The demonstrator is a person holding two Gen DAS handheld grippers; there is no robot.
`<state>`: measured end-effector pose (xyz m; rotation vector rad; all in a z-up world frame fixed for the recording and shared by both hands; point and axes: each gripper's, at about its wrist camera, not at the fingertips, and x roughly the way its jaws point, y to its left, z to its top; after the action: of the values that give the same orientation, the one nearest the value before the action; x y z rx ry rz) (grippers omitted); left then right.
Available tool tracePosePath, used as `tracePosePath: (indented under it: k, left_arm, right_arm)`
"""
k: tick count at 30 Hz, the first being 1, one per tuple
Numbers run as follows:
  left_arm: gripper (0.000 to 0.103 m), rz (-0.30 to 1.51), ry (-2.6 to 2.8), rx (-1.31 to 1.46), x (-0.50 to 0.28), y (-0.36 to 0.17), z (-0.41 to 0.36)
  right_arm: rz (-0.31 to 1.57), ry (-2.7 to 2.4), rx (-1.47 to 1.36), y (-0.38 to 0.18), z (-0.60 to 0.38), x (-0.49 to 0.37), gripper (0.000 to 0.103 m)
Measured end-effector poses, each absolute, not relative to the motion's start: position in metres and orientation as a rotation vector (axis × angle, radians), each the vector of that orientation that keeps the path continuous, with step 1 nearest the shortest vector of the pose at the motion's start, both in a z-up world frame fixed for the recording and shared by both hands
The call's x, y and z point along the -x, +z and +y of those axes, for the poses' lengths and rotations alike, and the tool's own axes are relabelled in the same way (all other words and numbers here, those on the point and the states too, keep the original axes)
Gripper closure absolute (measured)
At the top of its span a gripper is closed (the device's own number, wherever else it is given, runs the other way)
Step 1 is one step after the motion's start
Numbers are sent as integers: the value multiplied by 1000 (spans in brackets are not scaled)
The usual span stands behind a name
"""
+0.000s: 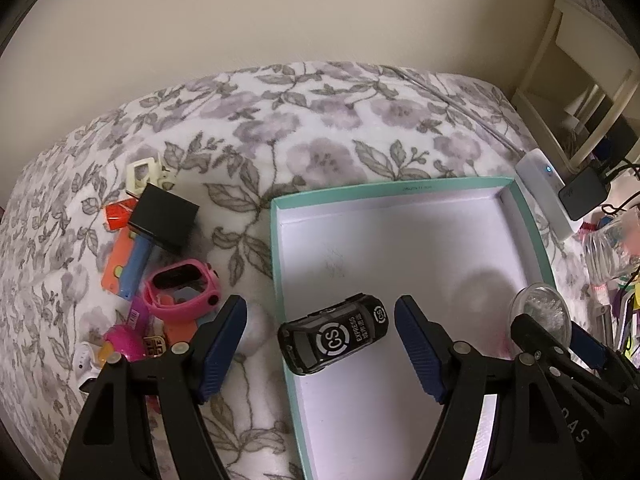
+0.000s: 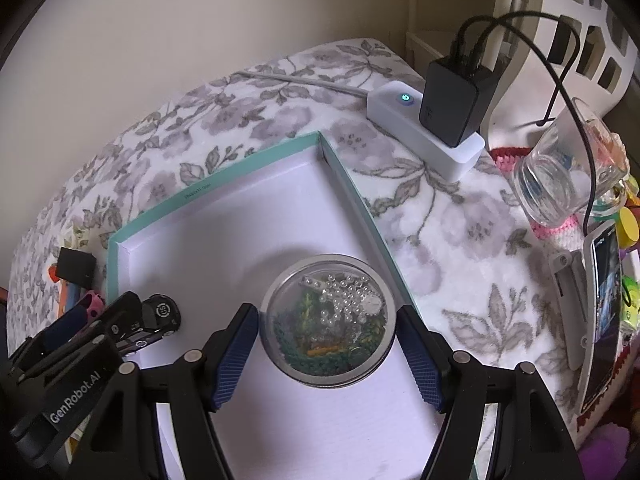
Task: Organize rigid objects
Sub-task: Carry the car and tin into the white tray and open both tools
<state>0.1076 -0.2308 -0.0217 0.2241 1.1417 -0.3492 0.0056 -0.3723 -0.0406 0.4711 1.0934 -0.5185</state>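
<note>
Left tongs (image 1: pixel 320 320) open over toy car (image 1: pixel 334 332) at box (image 1: pixel 400 187) left edge, likely released. Right tongs (image 2: pixel 328 322) grip bead dish (image 2: pixel 330 320) above box, for placing.

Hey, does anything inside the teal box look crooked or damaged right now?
The black toy car lies askew, angled across the teal box by its left wall rather than square to it. There is also a faint grey scuff on the box floor. Nothing looks spilled or broken.
</note>
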Motion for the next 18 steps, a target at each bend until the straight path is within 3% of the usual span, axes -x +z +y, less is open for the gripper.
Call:
tracePosePath:
  k: [13,18]
  left_arm:
    - [17,1077,-290,-189,-111,6,-207]
    - [11,1060,-258,-193,-109,9,-197]
  right_arm:
    - [1030,-502,-425,-10,-362,-4,28]
    - [1022,-494,-412,-10,-358,-5,16]
